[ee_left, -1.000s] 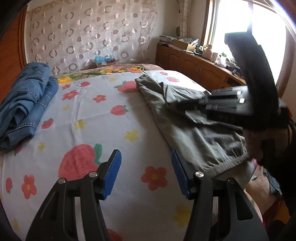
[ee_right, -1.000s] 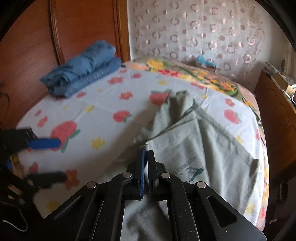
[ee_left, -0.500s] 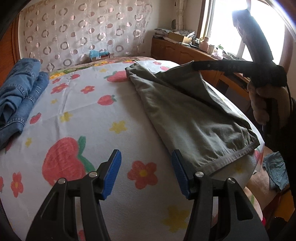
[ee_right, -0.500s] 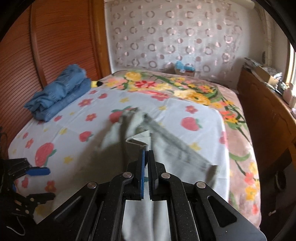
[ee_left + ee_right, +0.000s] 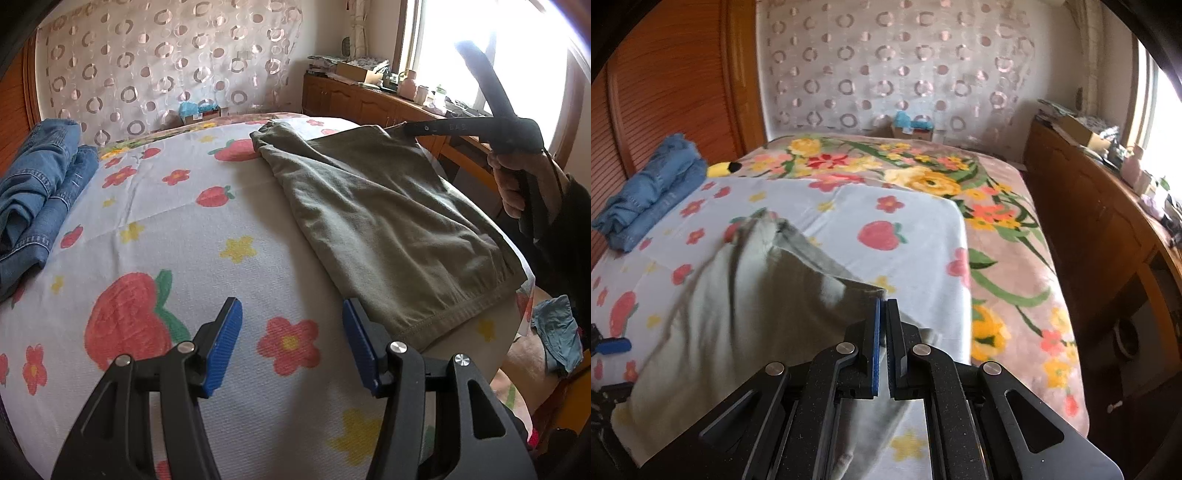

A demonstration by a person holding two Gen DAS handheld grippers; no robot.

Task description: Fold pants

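Note:
Olive-green pants (image 5: pixel 388 225) lie on the flowered bed sheet (image 5: pixel 155 236), their hem at the near right edge of the bed. My right gripper (image 5: pixel 884 308) is shut on a corner of the pants (image 5: pixel 746 302) and holds it raised above the bed; in the left wrist view it (image 5: pixel 408 129) pinches the far right corner. My left gripper (image 5: pixel 291 328) is open and empty, low over the sheet just left of the hem.
Folded blue jeans (image 5: pixel 33 192) are stacked at the far left of the bed, also in the right wrist view (image 5: pixel 653 192). A wooden cabinet (image 5: pixel 1108 229) runs along the right side under the window. A floral blanket (image 5: pixel 997 206) covers the far part.
My right gripper has lifted the pants' corner and carried it up and to the right, spreading the cloth out. My left gripper stayed open and low over the sheet.

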